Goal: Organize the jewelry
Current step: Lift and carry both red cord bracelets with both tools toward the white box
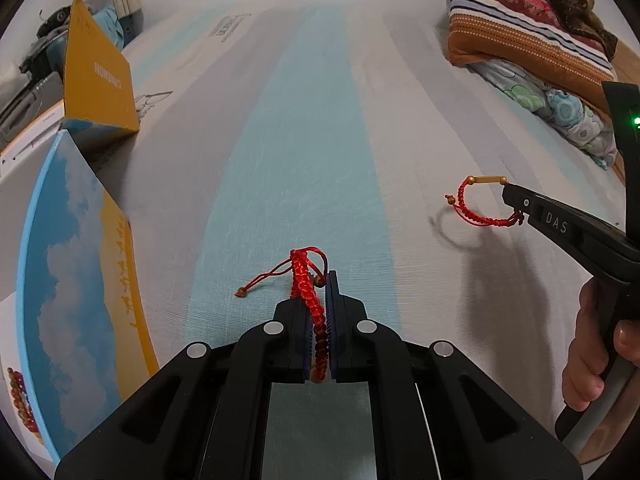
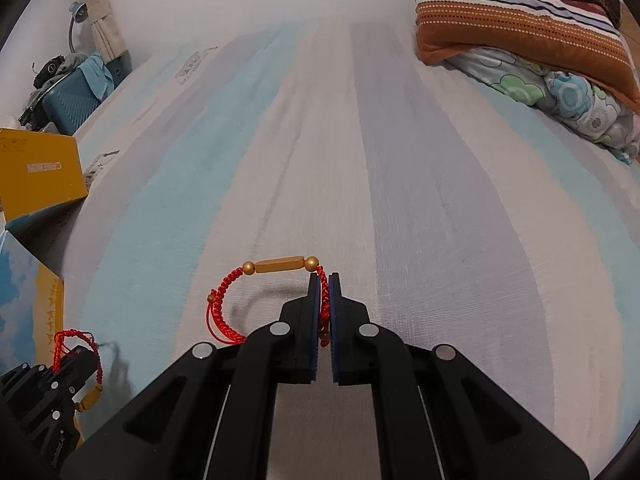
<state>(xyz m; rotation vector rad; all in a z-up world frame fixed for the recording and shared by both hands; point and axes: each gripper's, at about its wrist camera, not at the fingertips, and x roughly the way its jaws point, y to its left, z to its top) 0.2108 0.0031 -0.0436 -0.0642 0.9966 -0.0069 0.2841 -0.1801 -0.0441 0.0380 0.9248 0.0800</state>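
Bracelets, two of them, each of red braided cord, hang clamped in the two tongs above a striped bed sheet [image 1: 320,120]. One bracelet [image 1: 308,280] runs between the blue pads of the left tongs [image 1: 320,292]; its braid pokes out past the tips, and a loose cord end with a small bead trails to the left just over the sheet. In the right wrist view the same bracelet shows at the lower left, with a gold bar hanging under those tongs. The other bracelet [image 2: 256,284] carries a gold bar between two gold beads; its cord is pinched in the right tongs [image 2: 325,280], and the loop hangs free to the left of the tips, casting a shadow on the sheet. A hand [image 1: 592,352] grips the handle of the right tongs. At the left edge of the bed stands a box [image 1: 60,260] printed with sky and clouds, and behind it a yellow box [image 1: 96,72]. Folded blankets [image 1: 532,24] lie stacked at the far right.
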